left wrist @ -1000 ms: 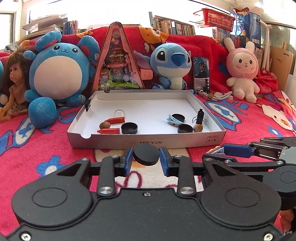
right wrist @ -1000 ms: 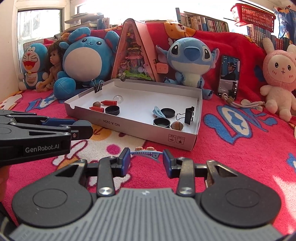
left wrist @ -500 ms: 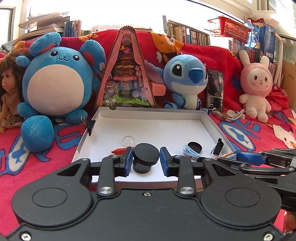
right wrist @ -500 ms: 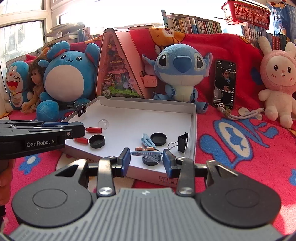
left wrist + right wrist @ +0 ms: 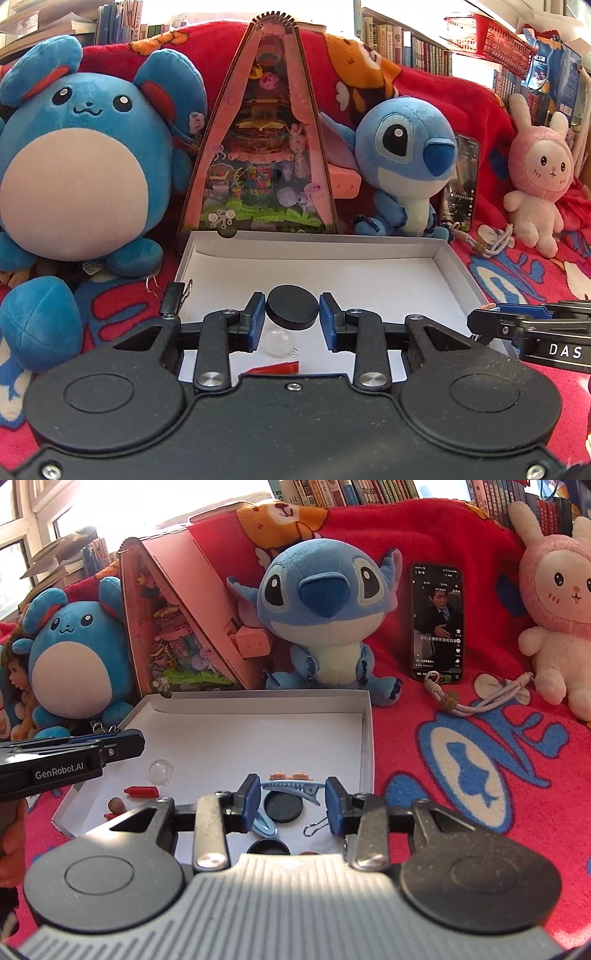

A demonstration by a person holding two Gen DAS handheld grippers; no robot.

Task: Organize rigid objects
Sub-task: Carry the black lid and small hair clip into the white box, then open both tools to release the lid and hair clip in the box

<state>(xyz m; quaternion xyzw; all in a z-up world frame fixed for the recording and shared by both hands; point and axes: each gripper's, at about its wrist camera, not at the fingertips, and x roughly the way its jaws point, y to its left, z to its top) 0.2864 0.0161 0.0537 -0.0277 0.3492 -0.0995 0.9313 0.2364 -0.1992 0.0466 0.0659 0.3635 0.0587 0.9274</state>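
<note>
My left gripper (image 5: pixel 292 314) is shut on a black round cap (image 5: pixel 293 308) and holds it above the left part of the white shallow box (image 5: pixel 458 269). Under it lie a clear glass ball (image 5: pixel 277 341) and a red piece (image 5: pixel 273 368). My right gripper (image 5: pixel 291 800) is shut on a light blue hair clip (image 5: pixel 291 788) above the right part of the box (image 5: pixel 364 731). Below it lie a black cap (image 5: pixel 283 806), another blue clip (image 5: pixel 264 825), a binder clip (image 5: pixel 317 826) and a black lid (image 5: pixel 267 847).
Plush toys stand behind the box: a blue round one (image 5: pixel 81 147), a blue Stitch (image 5: pixel 321 605) and a pink rabbit (image 5: pixel 557 616). A pink triangular toy box (image 5: pixel 266 140) and a phone (image 5: pixel 437 624) lean on the red blanket. A binder clip (image 5: pixel 173 295) grips the box's left wall.
Both grippers have moved forward from in front of the box to above its inside, each still holding its object. The box contents now lie under the fingers.
</note>
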